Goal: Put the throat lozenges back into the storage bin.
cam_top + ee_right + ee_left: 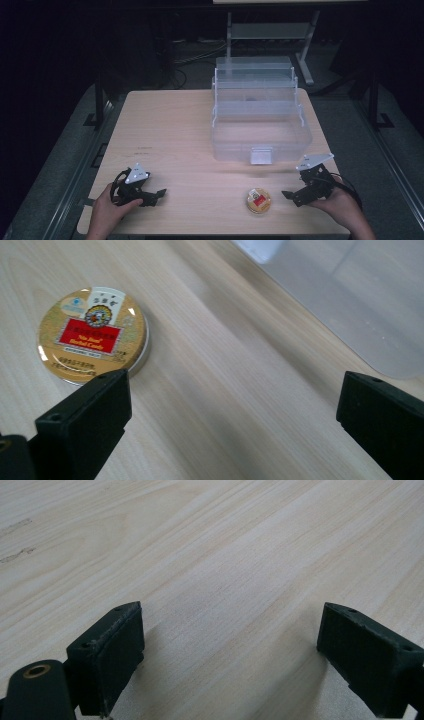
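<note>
— While the right gripper [290, 194] hovers jaws apart just beside the tin [258, 200], how should it grab?
— Straddle its rim squarely. The tin lies on the surface near the clear box [260, 117]; the left gripper [230, 655] waits, spread and empty.

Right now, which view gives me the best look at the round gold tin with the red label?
The right gripper view: the round gold tin with the red label lies close, lid up, label visible. The high view shows it small, on the wooden table beside the right gripper. The left gripper view faces bare wood.
</note>
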`<state>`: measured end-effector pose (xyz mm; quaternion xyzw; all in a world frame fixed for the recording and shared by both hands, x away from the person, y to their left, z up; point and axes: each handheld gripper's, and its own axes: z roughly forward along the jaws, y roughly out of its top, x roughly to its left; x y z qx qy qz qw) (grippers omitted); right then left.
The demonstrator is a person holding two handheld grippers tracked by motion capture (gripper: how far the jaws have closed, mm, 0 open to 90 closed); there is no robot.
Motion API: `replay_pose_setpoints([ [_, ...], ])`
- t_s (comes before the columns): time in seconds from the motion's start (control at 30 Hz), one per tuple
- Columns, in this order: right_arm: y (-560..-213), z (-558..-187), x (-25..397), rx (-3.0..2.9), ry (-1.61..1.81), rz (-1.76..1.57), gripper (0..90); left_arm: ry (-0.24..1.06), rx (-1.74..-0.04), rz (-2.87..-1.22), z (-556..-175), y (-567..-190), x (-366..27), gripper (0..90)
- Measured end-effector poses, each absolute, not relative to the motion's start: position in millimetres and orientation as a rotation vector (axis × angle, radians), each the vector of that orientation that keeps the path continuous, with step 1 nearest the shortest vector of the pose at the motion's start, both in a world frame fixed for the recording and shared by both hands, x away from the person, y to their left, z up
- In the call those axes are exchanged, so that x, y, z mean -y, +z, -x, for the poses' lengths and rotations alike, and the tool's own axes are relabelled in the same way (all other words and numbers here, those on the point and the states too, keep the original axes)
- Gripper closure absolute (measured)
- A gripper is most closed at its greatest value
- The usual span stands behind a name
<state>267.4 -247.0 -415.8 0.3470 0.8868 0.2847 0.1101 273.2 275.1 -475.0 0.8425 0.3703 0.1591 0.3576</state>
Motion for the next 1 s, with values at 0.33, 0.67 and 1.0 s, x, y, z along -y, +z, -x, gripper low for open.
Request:
replay_pose_setpoints([
  [0.33,-414,-269,229,-2.678,0.809,-0.947,0.8,0.41,-0.955,-2.174,-273,-475,-275,10.7],
  [0.67,-414,-270,212,-2.728,0.786,-0.889,1.0,0.41,-0.956,-2.174,-273,-475,-275,10.7],
  [1.0,-416,-271,197,-2.778,0.763,-0.836,1.0,0.41,-0.956,-2.174,-273,-475,-275,10.7],
])
